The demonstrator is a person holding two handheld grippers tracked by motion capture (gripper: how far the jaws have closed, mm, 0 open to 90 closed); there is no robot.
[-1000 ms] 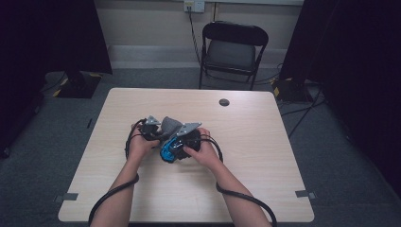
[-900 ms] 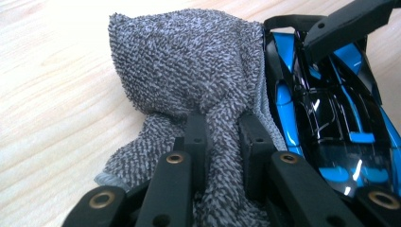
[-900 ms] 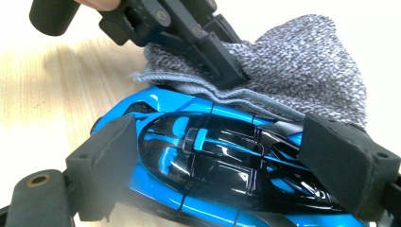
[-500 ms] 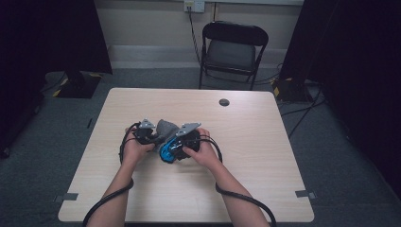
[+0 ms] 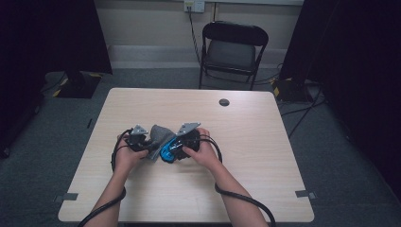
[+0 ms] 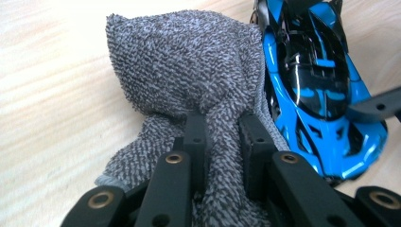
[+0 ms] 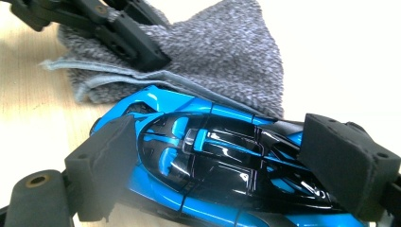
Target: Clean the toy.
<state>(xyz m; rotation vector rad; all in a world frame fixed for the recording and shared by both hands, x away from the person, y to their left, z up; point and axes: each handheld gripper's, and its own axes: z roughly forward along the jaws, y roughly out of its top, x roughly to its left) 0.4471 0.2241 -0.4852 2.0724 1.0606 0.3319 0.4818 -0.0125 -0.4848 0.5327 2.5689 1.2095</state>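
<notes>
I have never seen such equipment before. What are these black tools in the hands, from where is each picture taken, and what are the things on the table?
No robot works here: a person sits at a wooden table and holds a hand tool in each hand. Each tool is a gripper with two black jaws and a small camera on it.

The high view looks down from above the person. There the left gripper and the right gripper meet near the middle of the table.

The left gripper view looks along that tool's own jaws. They are shut on a grey towel cloth, bunched between them, next to a blue and black toy car.

The right gripper view looks along the other tool's jaws. Their foam pads press on the two ends of the toy car, so it is held. The cloth lies against the car's side.
</notes>
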